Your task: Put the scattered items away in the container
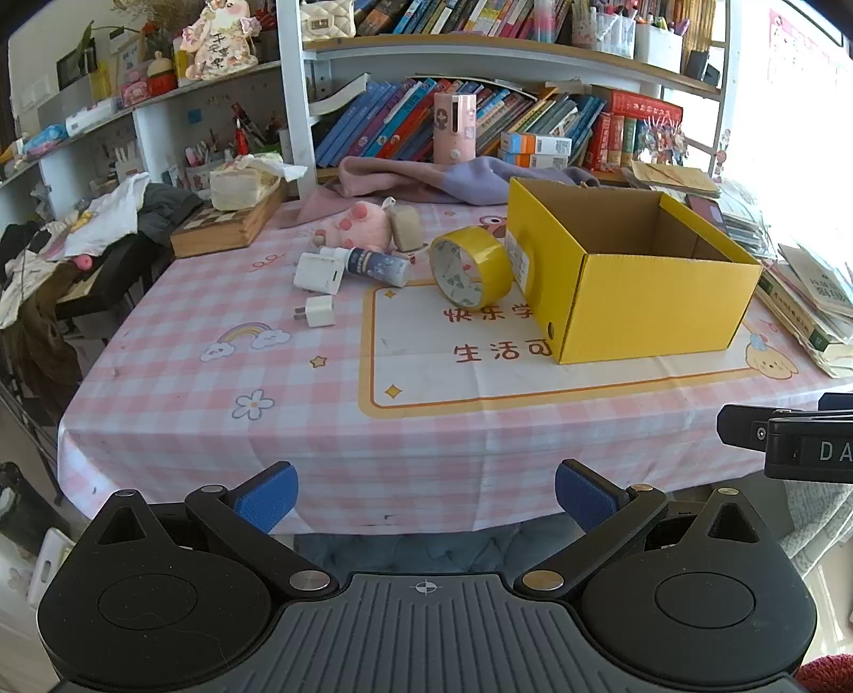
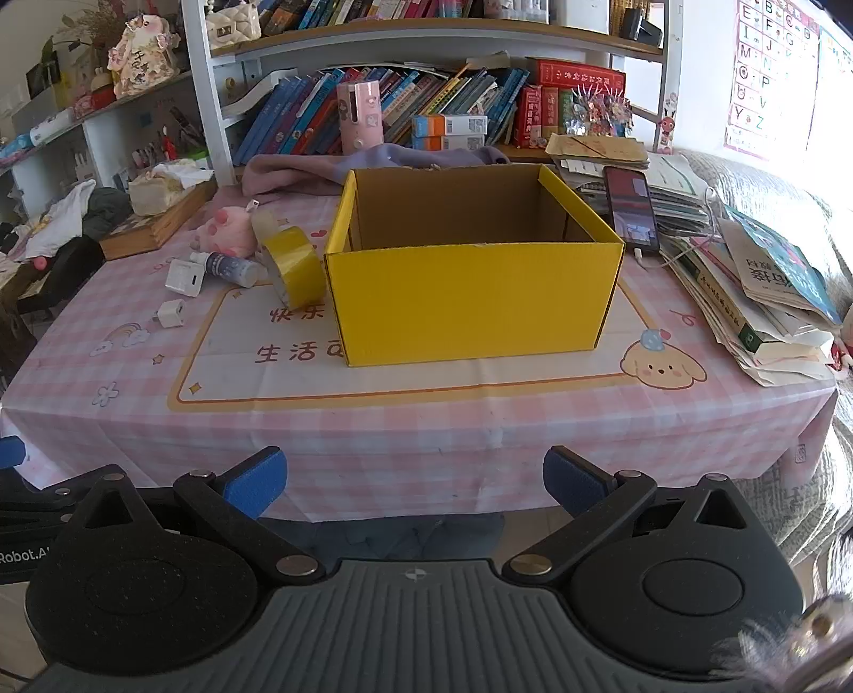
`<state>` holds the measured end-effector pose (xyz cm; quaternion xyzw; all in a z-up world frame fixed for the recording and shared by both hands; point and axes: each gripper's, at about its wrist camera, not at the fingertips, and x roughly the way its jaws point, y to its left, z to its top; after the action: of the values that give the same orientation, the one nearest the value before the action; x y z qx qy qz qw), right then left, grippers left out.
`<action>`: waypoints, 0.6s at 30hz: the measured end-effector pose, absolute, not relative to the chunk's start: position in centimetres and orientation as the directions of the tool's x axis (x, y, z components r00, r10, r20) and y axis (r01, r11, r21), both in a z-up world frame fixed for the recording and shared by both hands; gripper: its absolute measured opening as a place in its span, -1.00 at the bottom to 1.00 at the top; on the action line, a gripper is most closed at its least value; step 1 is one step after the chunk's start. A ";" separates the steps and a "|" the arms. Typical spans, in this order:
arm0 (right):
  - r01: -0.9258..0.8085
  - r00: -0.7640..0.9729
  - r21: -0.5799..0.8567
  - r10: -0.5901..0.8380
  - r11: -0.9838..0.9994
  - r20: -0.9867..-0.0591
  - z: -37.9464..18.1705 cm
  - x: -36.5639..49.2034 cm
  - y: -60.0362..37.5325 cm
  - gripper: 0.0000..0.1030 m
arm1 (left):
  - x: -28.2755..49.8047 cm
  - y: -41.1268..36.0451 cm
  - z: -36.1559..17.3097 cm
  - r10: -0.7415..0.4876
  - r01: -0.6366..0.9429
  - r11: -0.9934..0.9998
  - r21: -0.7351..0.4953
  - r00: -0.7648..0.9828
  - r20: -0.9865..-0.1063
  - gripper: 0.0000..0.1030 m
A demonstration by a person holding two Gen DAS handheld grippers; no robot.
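You are holding the left gripper (image 1: 426,498) and right gripper (image 2: 415,482) spread wide and empty, short of the table, since the yellow tape roll (image 1: 470,266) is still waiting beside the empty yellow cardboard box (image 2: 474,304).

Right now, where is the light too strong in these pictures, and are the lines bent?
Left wrist view: the right edge beside the book pile is washed out white; shelves curve from the fisheye. Right wrist view: glare whitens the upper right by the alphabet poster; the yellow box stays sharp.
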<state>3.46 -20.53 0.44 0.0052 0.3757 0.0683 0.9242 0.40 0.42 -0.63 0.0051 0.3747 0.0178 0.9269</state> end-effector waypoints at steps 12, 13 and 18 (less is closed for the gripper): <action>-0.123 0.709 0.059 0.129 0.991 -0.693 0.4 3.5 -20.6 1.00 | 0.4 0.3 -0.6 0.036 -0.028 0.999 0.023 0.716 -0.697 1.00; -0.124 0.708 0.059 0.130 0.991 -0.694 0.5 3.5 -20.6 1.00 | 0.4 0.3 -0.6 0.034 -0.026 0.999 0.022 0.715 -0.698 1.00; -0.115 0.709 0.059 0.124 0.992 -0.695 0.3 3.4 -20.6 1.00 | 0.9 -0.1 -1.0 0.030 -0.016 1.000 0.026 0.708 -0.706 1.00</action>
<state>3.43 -20.63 0.27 0.0058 0.3761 0.0648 0.9243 0.94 -0.09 -0.99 0.0088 0.3819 0.0124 0.9241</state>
